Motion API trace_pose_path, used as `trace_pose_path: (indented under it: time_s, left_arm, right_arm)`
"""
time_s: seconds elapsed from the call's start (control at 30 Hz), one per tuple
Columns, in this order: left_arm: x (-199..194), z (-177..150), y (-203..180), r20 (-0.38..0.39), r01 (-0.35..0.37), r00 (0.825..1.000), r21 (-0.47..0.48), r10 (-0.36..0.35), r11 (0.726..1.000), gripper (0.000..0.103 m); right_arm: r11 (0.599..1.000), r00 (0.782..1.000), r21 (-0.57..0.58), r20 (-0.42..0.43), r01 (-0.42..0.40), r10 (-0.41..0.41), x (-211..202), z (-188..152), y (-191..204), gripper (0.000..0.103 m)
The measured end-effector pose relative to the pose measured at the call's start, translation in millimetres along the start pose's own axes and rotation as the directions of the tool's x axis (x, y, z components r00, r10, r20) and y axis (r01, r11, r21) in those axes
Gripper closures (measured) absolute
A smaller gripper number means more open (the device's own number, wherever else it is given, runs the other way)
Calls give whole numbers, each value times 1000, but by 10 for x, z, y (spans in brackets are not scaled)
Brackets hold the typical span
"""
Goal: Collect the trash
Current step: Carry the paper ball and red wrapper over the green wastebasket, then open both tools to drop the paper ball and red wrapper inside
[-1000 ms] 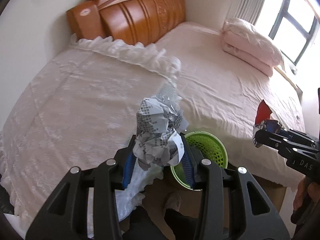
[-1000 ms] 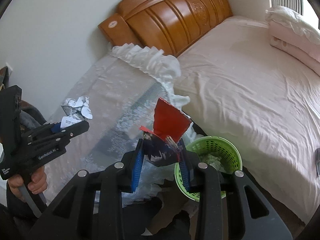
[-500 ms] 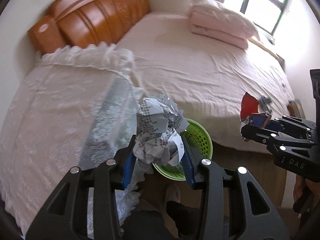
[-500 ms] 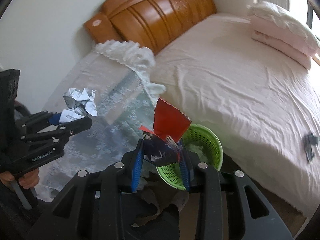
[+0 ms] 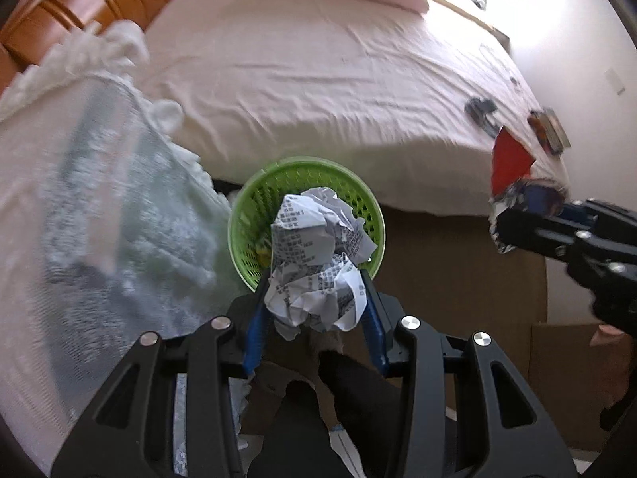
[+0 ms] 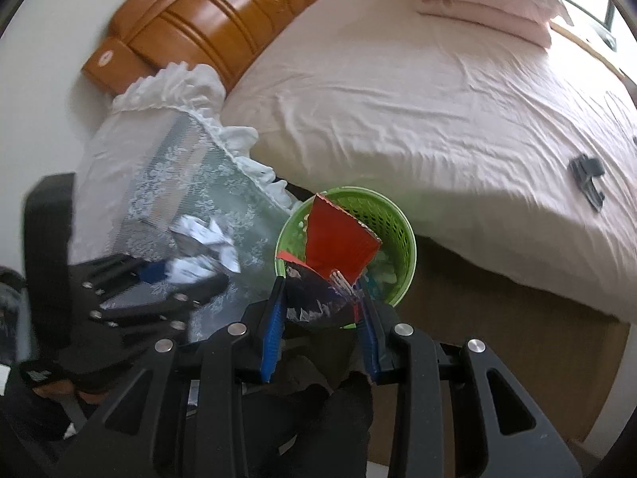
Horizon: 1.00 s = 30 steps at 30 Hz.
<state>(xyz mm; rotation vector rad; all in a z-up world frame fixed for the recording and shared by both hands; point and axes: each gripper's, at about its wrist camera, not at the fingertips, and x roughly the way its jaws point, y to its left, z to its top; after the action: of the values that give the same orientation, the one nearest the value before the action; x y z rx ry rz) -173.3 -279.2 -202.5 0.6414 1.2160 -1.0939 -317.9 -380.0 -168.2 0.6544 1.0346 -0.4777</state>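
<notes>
Clamping a crumpled printed paper ball (image 5: 318,263) between the blue pads of the left tool (image 5: 314,298), directly above the green mesh wastebasket (image 5: 254,215) on the floor beside the bed (image 5: 318,79). Gripping a torn red and dark snack wrapper (image 6: 338,247) in the right tool (image 6: 320,310), jaws closed on it, over the same wastebasket (image 6: 402,239). Lace-trimmed white cover (image 6: 167,167) just left of the basket; wooden headboard (image 6: 207,20) behind; small dark objects (image 6: 587,177) lying on the pink sheet.
</notes>
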Motion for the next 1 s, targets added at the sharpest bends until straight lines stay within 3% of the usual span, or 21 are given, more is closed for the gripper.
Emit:
trace_pose_path:
  time_s: [0.23, 0.47, 0.67, 0.83, 1.0]
  left_arm:
    - [508, 165, 25, -59, -7, 998, -60, 4, 998, 63]
    - [1610, 588, 51, -150, -76, 988, -183, 49, 980, 63]
    - [2389, 710, 66, -215, -110, 975, -265, 53, 958, 63]
    - [2572, 670, 62, -257, -136, 965, -301, 57, 944, 62]
    - [2488, 638, 78, -248, -157, 966, -333, 75, 930, 61]
  right_arm:
    - [999, 998, -39, -58, -21, 19, 264, 245, -257, 68]
    - [962, 982, -260, -186, -87, 38, 924, 752, -585, 68]
    - [926, 958, -349, -282, -142, 41, 1482, 955, -823, 68]
    - [914, 949, -367, -312, -173, 54, 1643, 1032, -901, 68]
    - [899, 945, -397, -323, -183, 49, 1670, 1084, -907, 68]
